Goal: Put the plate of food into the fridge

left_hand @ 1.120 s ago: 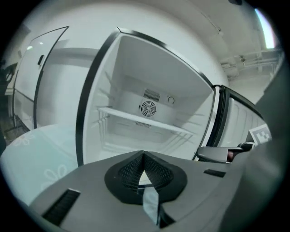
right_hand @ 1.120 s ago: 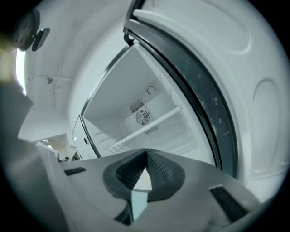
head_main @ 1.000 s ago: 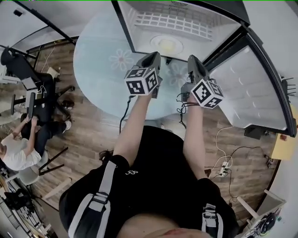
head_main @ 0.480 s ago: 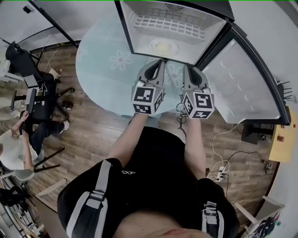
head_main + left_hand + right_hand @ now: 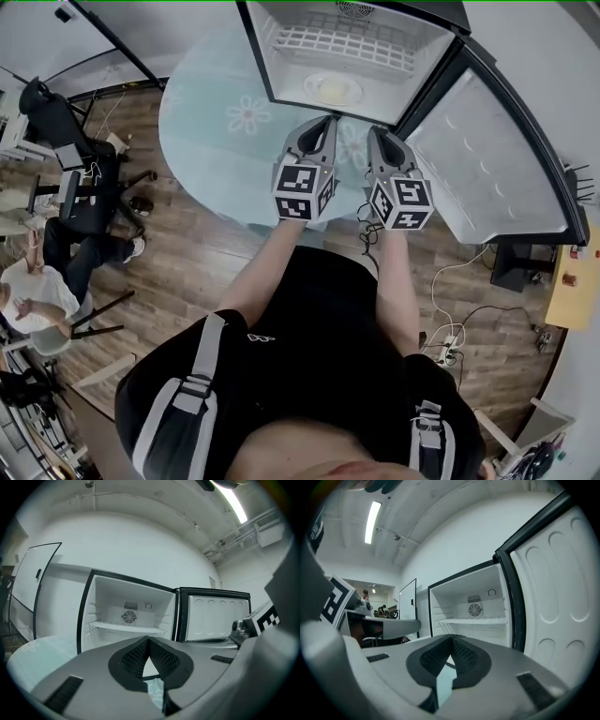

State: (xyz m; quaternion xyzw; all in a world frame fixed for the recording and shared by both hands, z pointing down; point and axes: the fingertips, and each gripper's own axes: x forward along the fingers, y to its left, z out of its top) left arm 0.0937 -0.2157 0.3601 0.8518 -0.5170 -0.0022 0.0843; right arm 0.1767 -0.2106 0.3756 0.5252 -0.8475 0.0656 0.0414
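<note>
My left gripper (image 5: 327, 122) and right gripper (image 5: 374, 132) hover side by side, jaws closed on nothing, with the plate of food (image 5: 330, 89) just ahead inside the open fridge (image 5: 255, 56), nearer my left.

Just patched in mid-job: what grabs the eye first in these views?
The open fridge fills the top of the head view, its door swung out to the right. The plate of food sits inside on the fridge floor, below the wire shelf. Just in front, the left gripper and right gripper hang side by side, jaws together, holding nothing.
</note>
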